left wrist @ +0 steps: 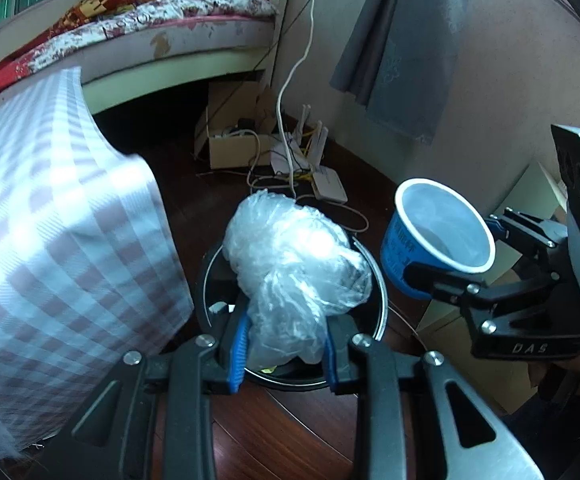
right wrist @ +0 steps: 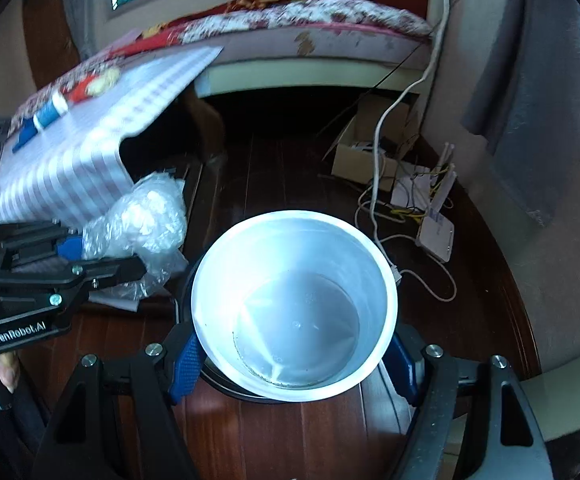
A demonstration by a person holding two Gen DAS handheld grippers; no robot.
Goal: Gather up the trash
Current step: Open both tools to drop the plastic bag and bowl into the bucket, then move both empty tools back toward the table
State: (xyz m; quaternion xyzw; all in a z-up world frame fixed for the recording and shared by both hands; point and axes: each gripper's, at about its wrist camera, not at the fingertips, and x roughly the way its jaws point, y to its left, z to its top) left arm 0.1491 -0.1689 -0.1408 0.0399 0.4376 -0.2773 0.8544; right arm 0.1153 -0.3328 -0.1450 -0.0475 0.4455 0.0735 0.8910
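Observation:
My left gripper (left wrist: pixel 286 354) is shut on a crumpled clear plastic bag (left wrist: pixel 293 264) and holds it right above a round black trash bin (left wrist: pixel 373 320) on the dark wooden floor. My right gripper (right wrist: pixel 293 364) is shut on an empty blue cup with a white inside (right wrist: pixel 293 312) and holds it upright over the same bin (right wrist: pixel 188 280), whose rim shows only partly. The cup also shows in the left wrist view (left wrist: pixel 437 232), to the right of the bag. The bag and left gripper (right wrist: pixel 106 260) show at the left of the right wrist view.
A table under a checked cloth (left wrist: pixel 50 240) stands close on the left, with small blue and white items (right wrist: pixel 46 116) on it. A bed (left wrist: pixel 150 32) is behind. A cardboard box (left wrist: pixel 238 140), a router (left wrist: pixel 325 184) and loose cables (right wrist: pixel 409 264) lie on the floor.

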